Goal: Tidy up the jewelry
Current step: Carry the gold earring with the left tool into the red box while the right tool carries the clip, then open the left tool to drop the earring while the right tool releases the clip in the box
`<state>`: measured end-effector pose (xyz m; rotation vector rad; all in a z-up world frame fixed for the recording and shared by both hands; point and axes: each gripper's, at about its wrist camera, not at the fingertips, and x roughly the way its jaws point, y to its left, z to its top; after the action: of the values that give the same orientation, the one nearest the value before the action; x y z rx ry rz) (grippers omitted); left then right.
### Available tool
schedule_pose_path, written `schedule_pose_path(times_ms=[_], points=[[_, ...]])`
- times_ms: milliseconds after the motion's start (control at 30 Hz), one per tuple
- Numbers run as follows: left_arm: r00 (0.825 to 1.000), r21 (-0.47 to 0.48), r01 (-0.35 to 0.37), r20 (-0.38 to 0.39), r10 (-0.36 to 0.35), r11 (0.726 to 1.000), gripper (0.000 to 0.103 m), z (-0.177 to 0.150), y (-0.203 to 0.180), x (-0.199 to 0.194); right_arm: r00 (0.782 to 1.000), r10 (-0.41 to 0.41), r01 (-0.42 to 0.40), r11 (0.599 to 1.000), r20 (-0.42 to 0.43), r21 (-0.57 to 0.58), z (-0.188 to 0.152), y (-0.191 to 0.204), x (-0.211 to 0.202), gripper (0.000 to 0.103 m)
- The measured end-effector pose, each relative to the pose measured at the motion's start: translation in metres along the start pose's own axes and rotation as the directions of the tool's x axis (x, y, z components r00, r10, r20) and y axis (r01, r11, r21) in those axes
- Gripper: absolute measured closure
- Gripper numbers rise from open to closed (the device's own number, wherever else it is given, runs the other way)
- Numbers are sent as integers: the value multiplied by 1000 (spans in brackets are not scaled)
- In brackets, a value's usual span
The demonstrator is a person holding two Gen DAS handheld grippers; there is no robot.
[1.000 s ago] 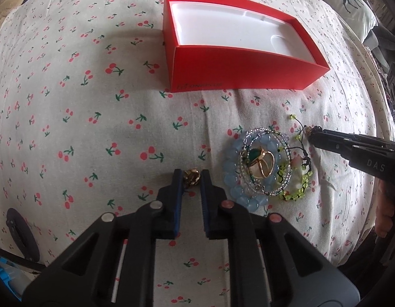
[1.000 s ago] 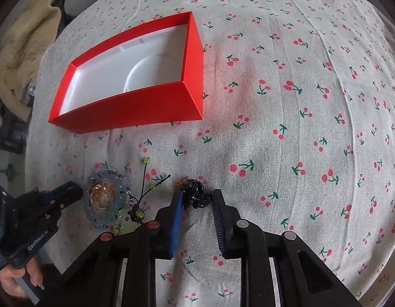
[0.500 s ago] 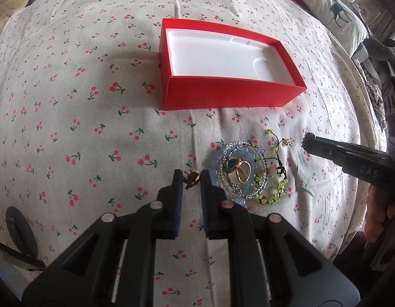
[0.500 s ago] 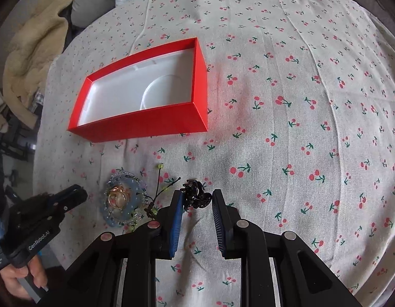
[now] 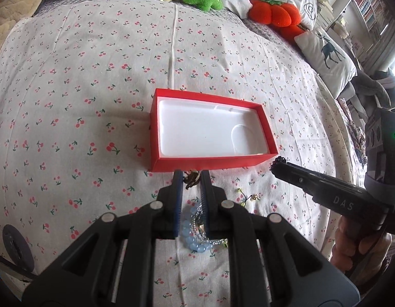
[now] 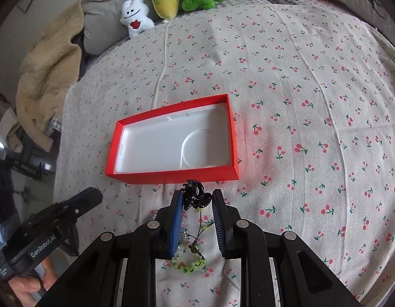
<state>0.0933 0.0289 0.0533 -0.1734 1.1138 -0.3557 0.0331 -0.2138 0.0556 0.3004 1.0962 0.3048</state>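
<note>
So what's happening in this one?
A person holds a gripper in each hand over a cherry-print bedspread. The left gripper pinches a small gold trinket; the right gripper pinches a black beaded piece. Both hover near the empty red box. Pale-blue beaded bracelets lie below.

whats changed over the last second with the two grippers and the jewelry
Both grippers lifted off the bedspread with their pieces: the left gripper carries the small gold piece, the right gripper the black piece, both now near the red box. Grips unchanged. The blue bead bracelet, green bead bracelet and box stayed put.
</note>
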Motion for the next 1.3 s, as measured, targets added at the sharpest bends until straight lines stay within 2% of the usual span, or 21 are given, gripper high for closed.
schedule_pose_path(times_ms=[167,333,600,833,1067,1233,1300], points=[[999,-61,29,32,-27,998,88,17,2,10,999,33,-34,999,28,17,17,10,11,79],[997,-90,34,76,-27,995,88,27,-4,18,998,45,-47,998,31,51,25,3,31,79],[994,-53,-61,86,65,997,88,28,-5,44,997,58,-62,994,42,89,27,-12,43,79],[990,-17,-110,91,112,994,88,28,-1,57,997,51,-56,995,54,82,28,-14,44,79],[988,-8,-125,91,125,992,88,28,2,60,998,42,-46,996,56,70,29,-12,45,79],[989,-3,-114,91,113,994,81,26,-1,51,998,32,-36,997,56,73,28,-12,46,79],[986,6,-134,100,133,991,65,24,-4,43,998,28,-32,997,55,73,28,-13,46,79]])
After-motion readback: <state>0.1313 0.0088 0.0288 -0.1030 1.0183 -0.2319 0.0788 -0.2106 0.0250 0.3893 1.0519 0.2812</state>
